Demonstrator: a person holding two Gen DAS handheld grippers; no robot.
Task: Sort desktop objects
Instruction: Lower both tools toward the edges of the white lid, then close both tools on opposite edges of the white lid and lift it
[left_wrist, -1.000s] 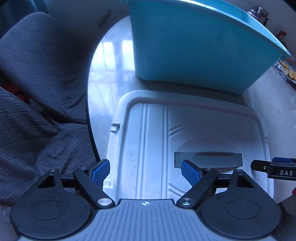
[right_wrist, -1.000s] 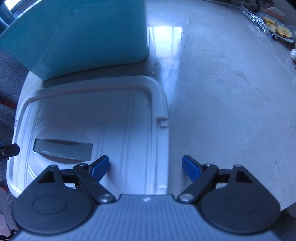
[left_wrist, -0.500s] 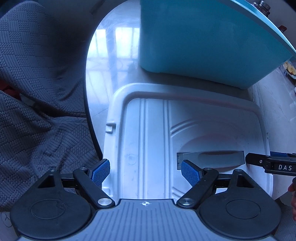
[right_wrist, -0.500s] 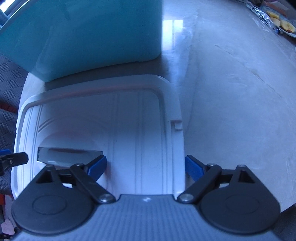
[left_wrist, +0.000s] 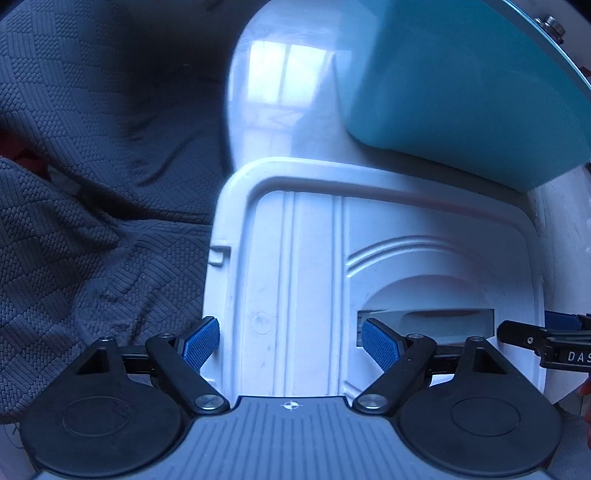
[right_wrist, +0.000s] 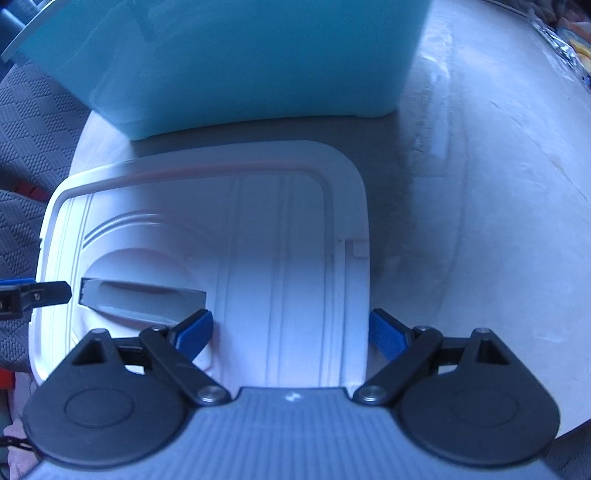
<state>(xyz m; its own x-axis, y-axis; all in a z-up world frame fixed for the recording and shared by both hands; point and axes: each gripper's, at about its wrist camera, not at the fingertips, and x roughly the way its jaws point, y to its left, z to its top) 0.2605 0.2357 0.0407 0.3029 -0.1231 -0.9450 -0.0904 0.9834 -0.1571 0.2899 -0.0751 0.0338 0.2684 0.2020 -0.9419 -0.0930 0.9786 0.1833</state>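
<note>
A white plastic lid (left_wrist: 306, 258) with a grey handle recess (left_wrist: 428, 323) lies flat on the table in front of a teal bin (left_wrist: 461, 96). My left gripper (left_wrist: 290, 345) is open and straddles the lid's left edge. My right gripper (right_wrist: 291, 332) is open and straddles the lid's (right_wrist: 258, 236) right edge, with the teal bin (right_wrist: 240, 55) behind it. Each gripper's finger tip shows at the side of the other's view. The bin's inside is hidden.
A pale marble table (right_wrist: 480, 203) stretches to the right, with food packets (right_wrist: 569, 48) at its far right corner. A grey quilted cloth (left_wrist: 92, 166) covers the seat to the left of the table. A jar (left_wrist: 552, 24) stands behind the bin.
Both grippers have slid along the lid's sides and come closer over it. The left view has swung left, the right view right. The jaws stay open.
</note>
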